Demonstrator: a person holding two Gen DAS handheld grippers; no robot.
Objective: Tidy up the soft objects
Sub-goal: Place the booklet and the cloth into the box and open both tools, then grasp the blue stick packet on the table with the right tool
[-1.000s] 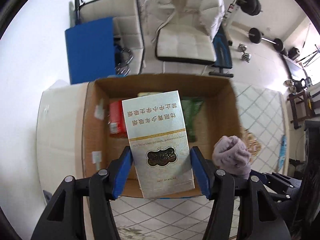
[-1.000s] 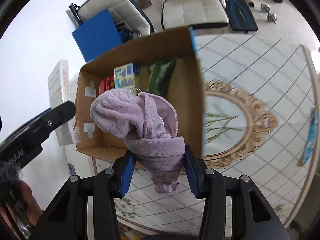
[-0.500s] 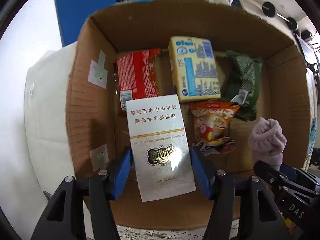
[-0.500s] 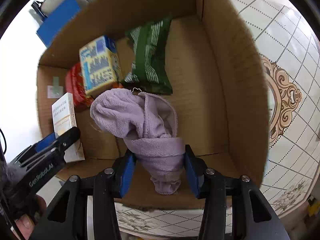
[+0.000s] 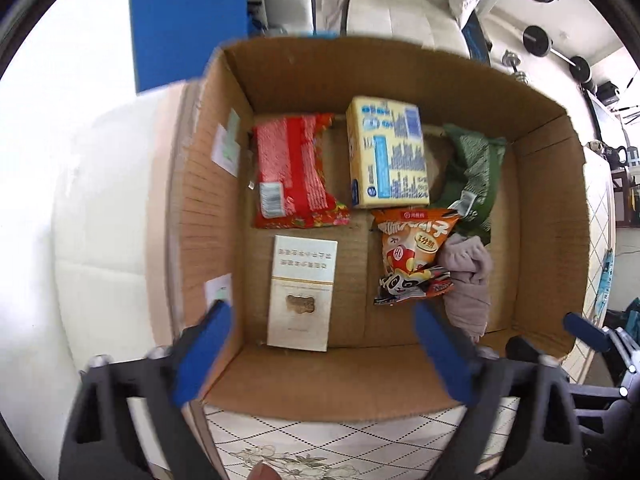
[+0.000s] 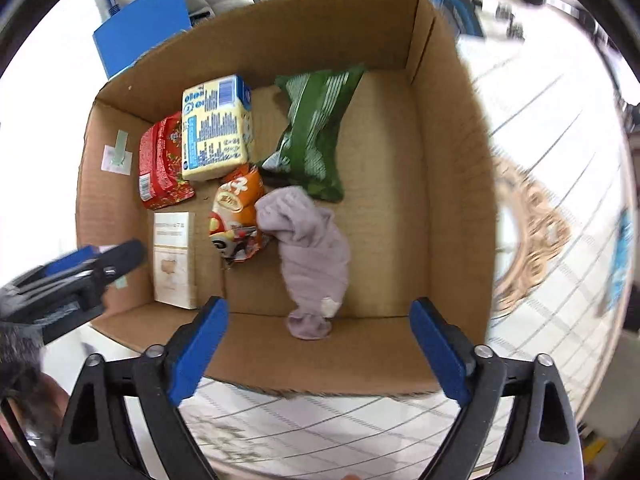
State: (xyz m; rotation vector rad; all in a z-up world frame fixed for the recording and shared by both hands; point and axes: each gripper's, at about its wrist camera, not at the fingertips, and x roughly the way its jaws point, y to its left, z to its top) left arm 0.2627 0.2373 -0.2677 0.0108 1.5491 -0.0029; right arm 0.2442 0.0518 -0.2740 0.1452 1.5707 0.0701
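Observation:
An open cardboard box [image 5: 544, 208] [image 6: 452, 184] holds the goods. A white and gold carton [image 5: 302, 290] [image 6: 175, 254] lies flat at its front left. A lilac cloth [image 5: 468, 280] [image 6: 312, 256] lies crumpled at the front right of the box floor. My left gripper [image 5: 320, 348] is open and empty above the box's near wall. My right gripper [image 6: 316, 344] is open and empty above the near wall, just short of the cloth.
The box also holds a red packet [image 5: 292, 176], a yellow and blue carton [image 5: 386, 156], a green bag [image 5: 476, 172] and an orange snack bag [image 5: 412, 252]. A patterned tablecloth [image 6: 560, 220] lies right of the box. A blue board [image 5: 188, 20] and white chairs stand behind.
Both grippers opened and pulled back. The white carton now lies on the box floor and the lilac cloth lies beside the orange bag.

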